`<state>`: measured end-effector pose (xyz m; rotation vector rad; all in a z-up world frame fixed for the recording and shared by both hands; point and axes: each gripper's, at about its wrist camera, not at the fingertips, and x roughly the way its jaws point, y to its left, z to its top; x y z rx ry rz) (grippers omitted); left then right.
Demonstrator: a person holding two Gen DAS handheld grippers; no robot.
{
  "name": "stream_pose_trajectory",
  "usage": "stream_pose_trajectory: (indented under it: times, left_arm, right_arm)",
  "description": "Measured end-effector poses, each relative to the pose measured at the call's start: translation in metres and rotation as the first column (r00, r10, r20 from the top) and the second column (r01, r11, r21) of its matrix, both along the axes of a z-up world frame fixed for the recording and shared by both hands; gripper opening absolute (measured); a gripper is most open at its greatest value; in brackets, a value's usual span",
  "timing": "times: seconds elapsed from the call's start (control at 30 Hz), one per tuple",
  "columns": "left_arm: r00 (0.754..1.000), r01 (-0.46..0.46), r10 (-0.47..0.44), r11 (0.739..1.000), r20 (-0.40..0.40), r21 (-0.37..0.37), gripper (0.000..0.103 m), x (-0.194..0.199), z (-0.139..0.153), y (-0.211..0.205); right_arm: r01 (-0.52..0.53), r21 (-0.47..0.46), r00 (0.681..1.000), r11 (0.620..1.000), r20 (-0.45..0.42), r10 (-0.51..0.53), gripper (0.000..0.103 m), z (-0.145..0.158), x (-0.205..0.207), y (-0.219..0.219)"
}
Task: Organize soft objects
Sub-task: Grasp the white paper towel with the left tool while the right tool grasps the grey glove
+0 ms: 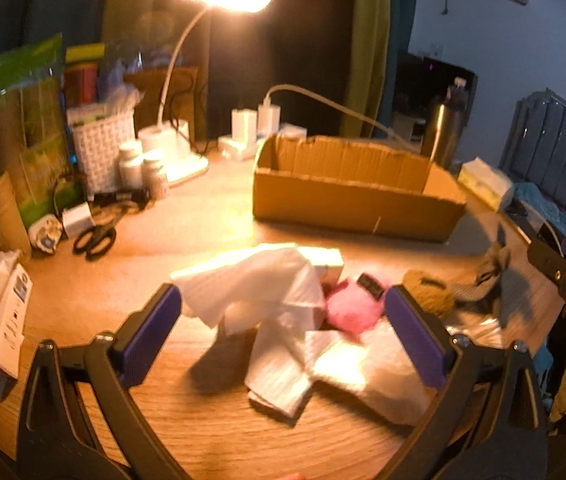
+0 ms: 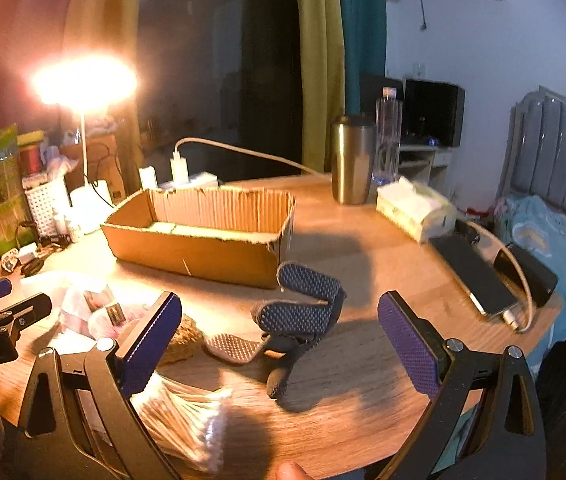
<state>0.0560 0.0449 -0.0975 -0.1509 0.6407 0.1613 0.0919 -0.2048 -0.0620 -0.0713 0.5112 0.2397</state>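
On the worktop (image 1: 83, 304), white tissues (image 1: 267, 292) lie crumpled between the left claw's (image 1: 283, 332) wide-open fingers, holding nothing. They are a heap, with no clear long way. A pinch might drag the pink puff (image 1: 353, 310) along. The right claw (image 2: 279, 344) is open over a grey glove (image 2: 299, 312) pointing left, near the box (image 2: 203, 248).

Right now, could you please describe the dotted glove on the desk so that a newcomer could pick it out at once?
Start at the open cardboard box in the middle of the wooden desk. Just in front of its right corner, between the fingers of the open right gripper, lies the glove. It is the only dark, curled item covered in small raised dots, unlike the bag of cotton swabs to its left.
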Motion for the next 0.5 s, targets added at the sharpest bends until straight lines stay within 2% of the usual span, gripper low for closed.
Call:
stream_pose_trajectory:
  times: [0.23, 0.33, 0.5]
  left_arm:
    - [0.998, 0.0, 0.001, 1.0, -0.064, 0.022, 0.102, 0.019, -0.018, 0.006]
    - [0.995, -0.003, 0.004, 1.0, -0.095, 0.007, 0.1, 0.027, -0.024, 0.014]
    - [0.99, 0.009, -0.016, 0.998, -0.14, -0.055, 0.084, 0.038, -0.033, 0.027]
  right_arm:
    - [-0.003, -0.016, 0.998, 1.0, -0.059, 0.002, 0.1, -0.019, 0.024, 0.001]
    - [-0.01, -0.026, 0.997, 1.0, -0.08, 0.007, 0.1, -0.025, 0.033, 0.003]
    - [-0.03, -0.009, 0.994, 0.999, -0.103, 0.029, 0.1, -0.031, 0.045, 0.001]
